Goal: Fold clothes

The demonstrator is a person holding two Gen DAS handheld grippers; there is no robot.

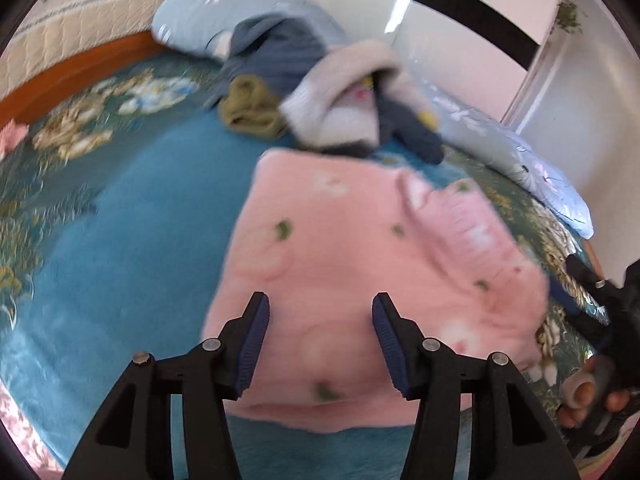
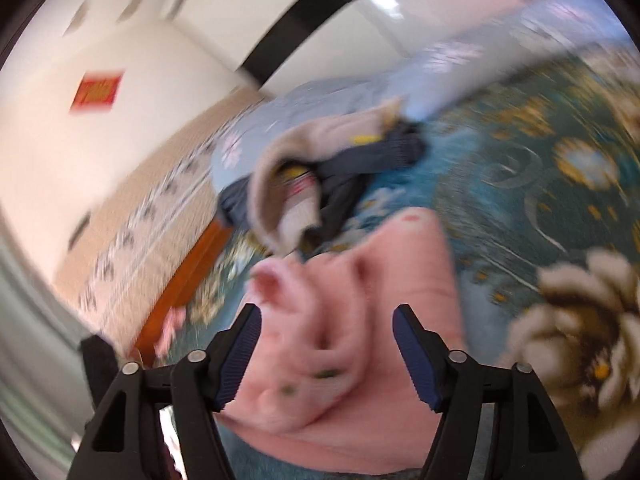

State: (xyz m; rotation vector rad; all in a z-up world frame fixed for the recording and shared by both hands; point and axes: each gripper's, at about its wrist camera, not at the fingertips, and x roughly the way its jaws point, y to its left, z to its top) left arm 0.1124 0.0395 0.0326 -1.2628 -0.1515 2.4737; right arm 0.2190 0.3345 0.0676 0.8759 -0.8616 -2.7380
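A pink fleece garment (image 1: 360,264) with small green and white prints lies partly folded on the teal floral bedspread (image 1: 120,248). My left gripper (image 1: 320,312) hovers over its near edge, jaws apart, nothing pinched between the blue pads. In the right wrist view the same pink garment (image 2: 360,320) is bunched under my right gripper (image 2: 326,320), which stands wide open above it without gripping. The right gripper's black body and the hand holding it (image 1: 600,360) show at the right edge of the left wrist view. Both views are blurred.
A pile of unfolded clothes (image 1: 320,92), blue, olive, cream and navy, sits farther back on the bed. Light blue pillows (image 1: 224,4) lie behind it and a quilt (image 1: 532,176) along the right side. An orange wooden bed frame (image 1: 72,72) and white walls surround the bed.
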